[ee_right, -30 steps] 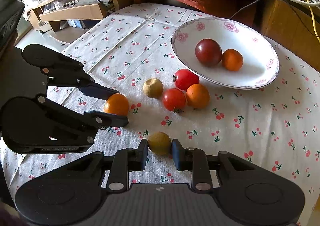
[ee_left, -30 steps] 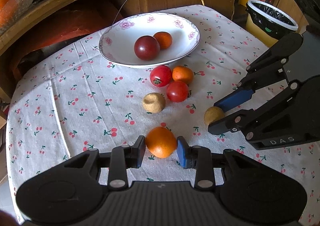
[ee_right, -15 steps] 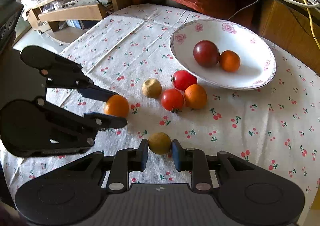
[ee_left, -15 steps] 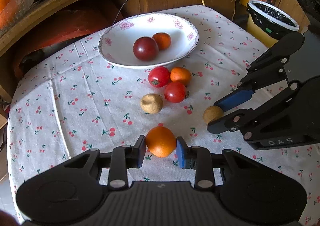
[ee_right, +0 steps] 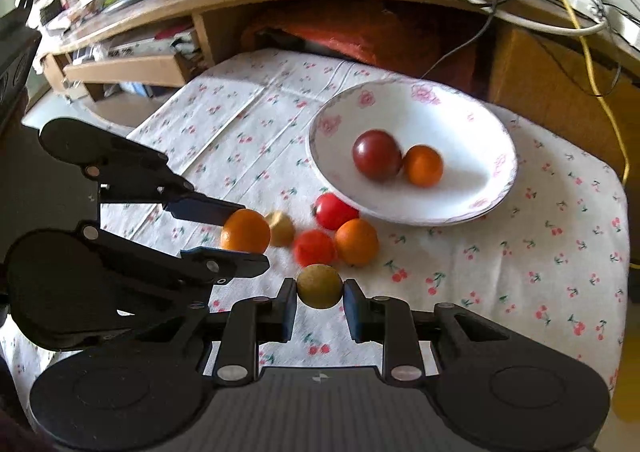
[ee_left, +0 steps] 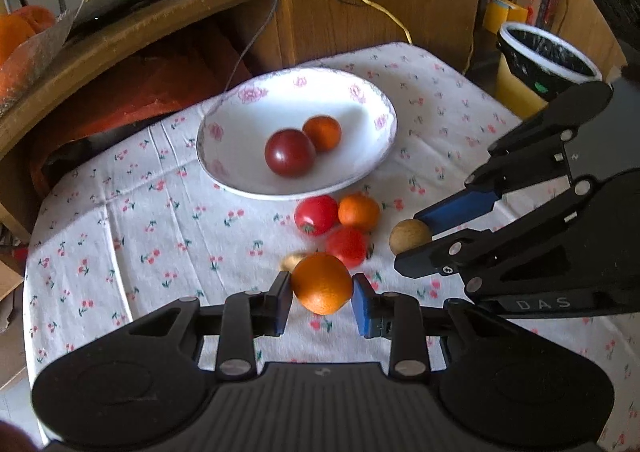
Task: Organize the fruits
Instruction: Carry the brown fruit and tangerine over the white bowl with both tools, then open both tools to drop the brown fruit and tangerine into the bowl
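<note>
Both fruits have risen off the cloth since a second ago, and the views now tip up toward the shelf behind the bench (ee_left: pixel 100 236). The left hand-held gripper (ee_left: pixel 322 294) is clenched on an orange (ee_left: pixel 322 283), carried above the cherry-print cloth. The right hand-held gripper (ee_right: pixel 320 298) grips a small yellow-brown fruit (ee_right: pixel 320 285) between its pads, also apparently clear of the cloth, though blur makes that hard to confirm. Just ahead of both tools lies a loose cluster: two red tomatoes (ee_left: pixel 316 214), a small orange citrus (ee_left: pixel 358 211) and a tan fruit (ee_right: pixel 281 228), partly hidden behind the held orange in the left view. Farther ahead sits the white floral bowl (ee_right: pixel 472 124), holding a dark red tomato (ee_right: pixel 377 155) touching a small tangerine (ee_right: pixel 423 166).
</note>
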`<state>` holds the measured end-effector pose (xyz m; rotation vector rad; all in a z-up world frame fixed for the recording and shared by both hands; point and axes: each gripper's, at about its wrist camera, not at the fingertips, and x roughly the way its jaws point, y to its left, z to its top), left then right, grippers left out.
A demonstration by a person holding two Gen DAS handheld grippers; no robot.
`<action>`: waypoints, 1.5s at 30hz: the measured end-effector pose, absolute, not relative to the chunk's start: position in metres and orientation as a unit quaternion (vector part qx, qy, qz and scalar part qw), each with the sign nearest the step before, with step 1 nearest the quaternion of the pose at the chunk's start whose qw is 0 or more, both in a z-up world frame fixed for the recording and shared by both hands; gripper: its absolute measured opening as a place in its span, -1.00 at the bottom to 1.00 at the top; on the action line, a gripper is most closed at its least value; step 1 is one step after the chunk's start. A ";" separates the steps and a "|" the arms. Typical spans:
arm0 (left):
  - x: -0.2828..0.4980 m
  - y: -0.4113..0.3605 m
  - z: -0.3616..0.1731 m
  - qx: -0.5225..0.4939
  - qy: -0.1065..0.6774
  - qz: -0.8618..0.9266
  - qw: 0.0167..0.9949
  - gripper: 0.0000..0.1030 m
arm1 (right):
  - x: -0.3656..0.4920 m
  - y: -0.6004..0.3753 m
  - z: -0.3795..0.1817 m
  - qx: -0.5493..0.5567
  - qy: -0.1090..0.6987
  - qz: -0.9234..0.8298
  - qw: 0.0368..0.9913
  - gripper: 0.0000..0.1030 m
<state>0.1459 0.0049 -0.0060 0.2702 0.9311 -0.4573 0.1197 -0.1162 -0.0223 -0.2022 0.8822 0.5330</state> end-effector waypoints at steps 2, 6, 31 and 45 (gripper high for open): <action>0.149 0.002 -0.002 0.130 0.438 -0.215 0.863 -0.23 | 0.123 -0.119 -0.019 -0.091 0.416 0.250 0.870 -0.59; 0.158 -0.003 0.006 0.133 0.426 -0.207 0.871 -0.24 | 0.131 -0.126 -0.012 -0.078 0.404 0.239 0.880 -0.58; 0.214 -0.008 -0.008 0.102 0.427 -0.171 0.882 -0.24 | 0.184 -0.136 -0.018 -0.041 0.392 0.206 0.896 -0.56; 0.220 -0.008 -0.012 0.112 0.418 -0.159 0.887 -0.18 | 0.194 -0.136 -0.028 -0.043 0.392 0.198 0.897 -0.51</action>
